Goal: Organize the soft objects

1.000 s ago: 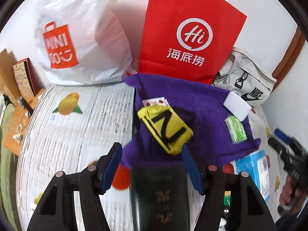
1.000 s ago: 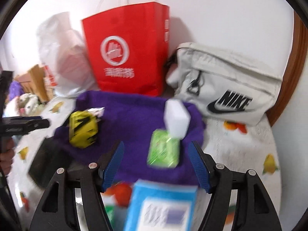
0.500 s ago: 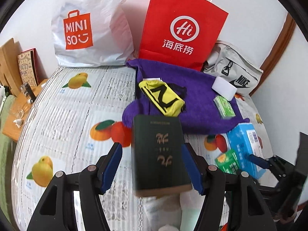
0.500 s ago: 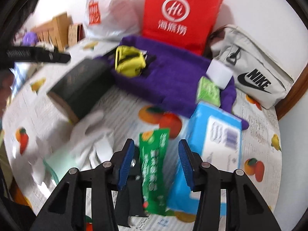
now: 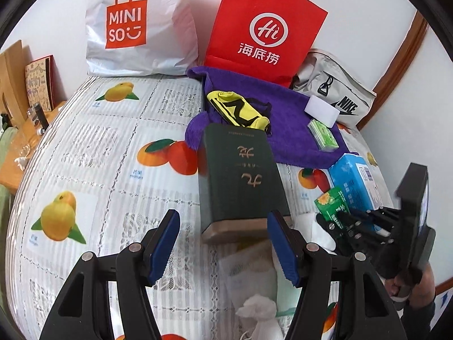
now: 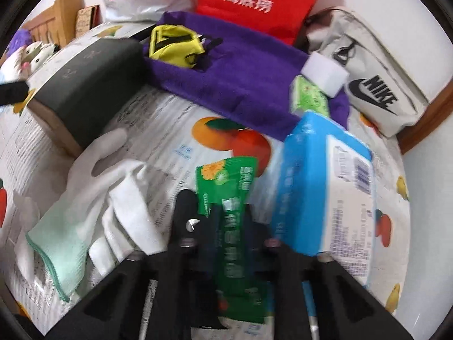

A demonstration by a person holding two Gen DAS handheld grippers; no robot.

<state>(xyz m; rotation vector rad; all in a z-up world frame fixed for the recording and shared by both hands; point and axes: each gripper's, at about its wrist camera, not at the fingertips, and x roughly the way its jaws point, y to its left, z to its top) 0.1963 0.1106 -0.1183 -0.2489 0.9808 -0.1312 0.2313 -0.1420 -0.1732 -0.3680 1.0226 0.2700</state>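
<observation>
My right gripper [image 6: 223, 223] is shut on a green snack packet [image 6: 229, 198], seen from the left wrist view too [image 5: 332, 201]. A white and mint glove [image 6: 85, 198] lies left of it. My left gripper [image 5: 223, 243] is open and empty, just short of a dark green book [image 5: 240, 178]. A purple towel [image 5: 286, 116] carries a yellow pouch [image 5: 237, 110], a white sponge [image 5: 321, 110] and a small green tissue pack [image 5: 322, 136]. A blue tissue pack [image 6: 325, 181] lies right of the packet.
A red paper bag [image 5: 263, 25], a white Miniso bag [image 5: 138, 25] and a grey Nike bag [image 5: 337, 99] stand along the back wall. A wooden shelf [image 5: 17, 130] with small items is at the left. The fruit-print tablecloth [image 5: 99, 147] covers the table.
Both grippers have pulled back from the purple towel. My right gripper went from open over the towel to shut on the green packet. The left gripper stayed open.
</observation>
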